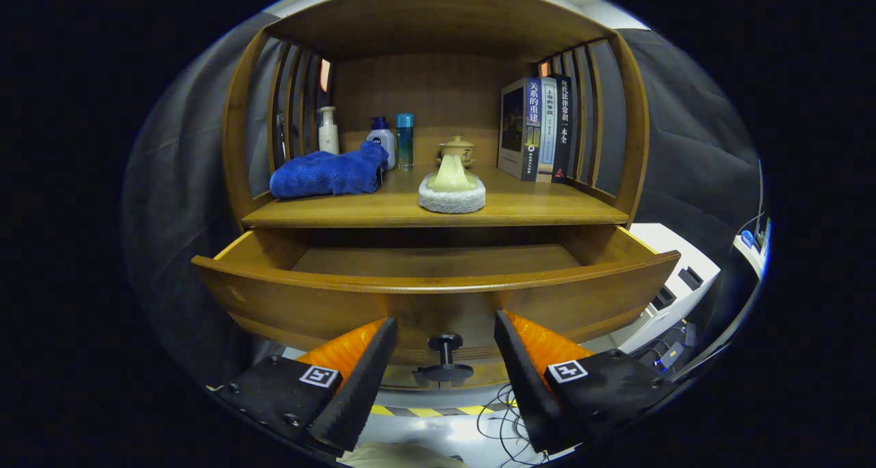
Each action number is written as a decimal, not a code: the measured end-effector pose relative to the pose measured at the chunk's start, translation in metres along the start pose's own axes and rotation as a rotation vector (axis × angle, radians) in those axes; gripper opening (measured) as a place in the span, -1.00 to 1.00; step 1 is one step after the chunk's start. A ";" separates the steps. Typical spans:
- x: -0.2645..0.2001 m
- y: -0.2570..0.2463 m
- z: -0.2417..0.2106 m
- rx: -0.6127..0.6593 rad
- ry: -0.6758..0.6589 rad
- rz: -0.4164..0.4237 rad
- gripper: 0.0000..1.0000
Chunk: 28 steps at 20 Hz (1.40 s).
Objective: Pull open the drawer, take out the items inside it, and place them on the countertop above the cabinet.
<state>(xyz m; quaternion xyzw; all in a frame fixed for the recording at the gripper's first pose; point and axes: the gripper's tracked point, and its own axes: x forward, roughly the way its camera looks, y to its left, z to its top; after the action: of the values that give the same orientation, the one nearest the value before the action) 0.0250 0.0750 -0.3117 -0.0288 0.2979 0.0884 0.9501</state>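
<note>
Gripper view looking straight at a curved brown wooden cabinet, with its wide wooden drawer standing pulled open across the middle of the frame. Showing only bare wooden floor inside the drawer from this angle; front portion hidden behind the drawer's front panel, so cannot tell whether anything is lying there. Sitting on the wooden countertop above, centre of frame: a rumpled blue cloth toward the left, and a pale cream ceramic piece on a round white fuzzy pad in the middle. Standing further back: three bottles at the rear left, a small lidded cup behind the pad, upright books at the right.

Gripper hanging at the lower centre, jaws spread wide and holding nothing. Small dark round knob of the drawer sitting between the fingers, stem pointing out toward the camera, neither finger touching it. Judging the emptying largely done. Any remaining item lying beyond and above the fingers, past the drawer's front, calling for a rise over that edge before reaching in.
</note>
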 end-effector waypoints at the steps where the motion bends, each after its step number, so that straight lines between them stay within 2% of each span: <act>1: 0.004 0.000 0.002 0.001 -0.003 0.000 0.91; 28: 0.088 -0.001 0.036 0.047 -0.058 0.028 0.90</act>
<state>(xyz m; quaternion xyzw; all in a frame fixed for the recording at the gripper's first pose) 0.1164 0.0911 -0.3322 0.0003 0.2728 0.0952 0.9573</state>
